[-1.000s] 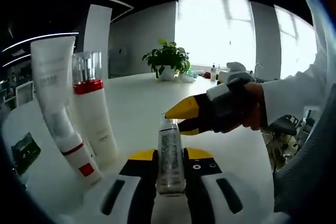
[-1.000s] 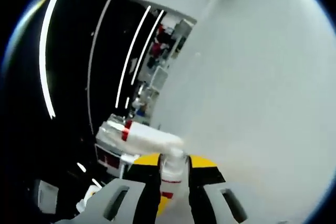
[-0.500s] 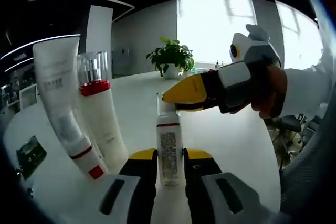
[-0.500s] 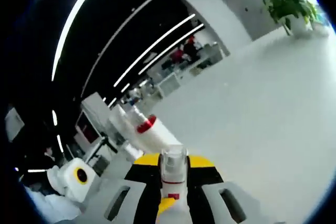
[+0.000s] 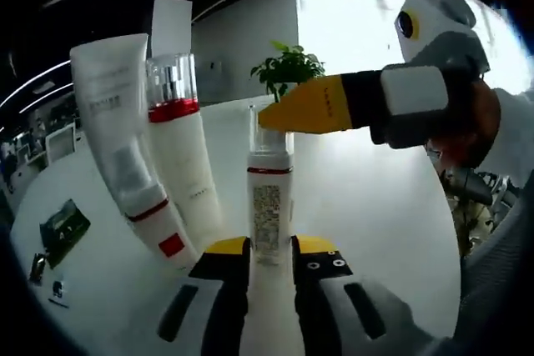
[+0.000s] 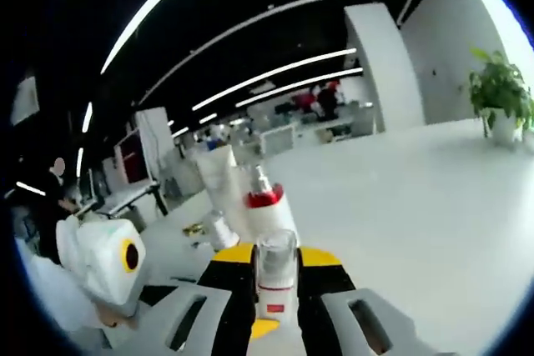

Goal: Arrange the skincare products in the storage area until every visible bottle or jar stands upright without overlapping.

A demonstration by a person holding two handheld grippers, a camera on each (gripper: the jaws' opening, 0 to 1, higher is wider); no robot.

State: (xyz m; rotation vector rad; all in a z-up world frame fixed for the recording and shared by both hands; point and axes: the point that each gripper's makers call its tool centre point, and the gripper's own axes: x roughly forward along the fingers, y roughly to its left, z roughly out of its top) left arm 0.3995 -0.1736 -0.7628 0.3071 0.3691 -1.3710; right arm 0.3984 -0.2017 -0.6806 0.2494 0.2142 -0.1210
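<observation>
A small white bottle (image 5: 269,206) with a red band and a clear cap stands upright on the white table (image 5: 375,206). My left gripper (image 5: 270,248) is shut on its base. My right gripper (image 5: 275,114) comes in from the right, with its yellow jaws shut on the cap. In the right gripper view the clear cap (image 6: 275,264) sits between the jaws of my right gripper (image 6: 275,258). To the left, a white tube (image 5: 125,156) leans cap-down against a taller white bottle (image 5: 188,164) with a red band. Both also appear in the right gripper view: the tube (image 6: 219,181) and the taller bottle (image 6: 269,204).
A potted plant (image 5: 288,68) stands at the table's far side, also seen as the plant (image 6: 501,93). A dark card (image 5: 62,224) lies on the table at the left. A hand (image 5: 476,122) holds the right gripper. Office desks (image 6: 292,127) lie beyond the table.
Both views have swung as the hands turned. The small bottle, held at both ends, has gone from tilted away to upright, nearer the tube and tall bottle.
</observation>
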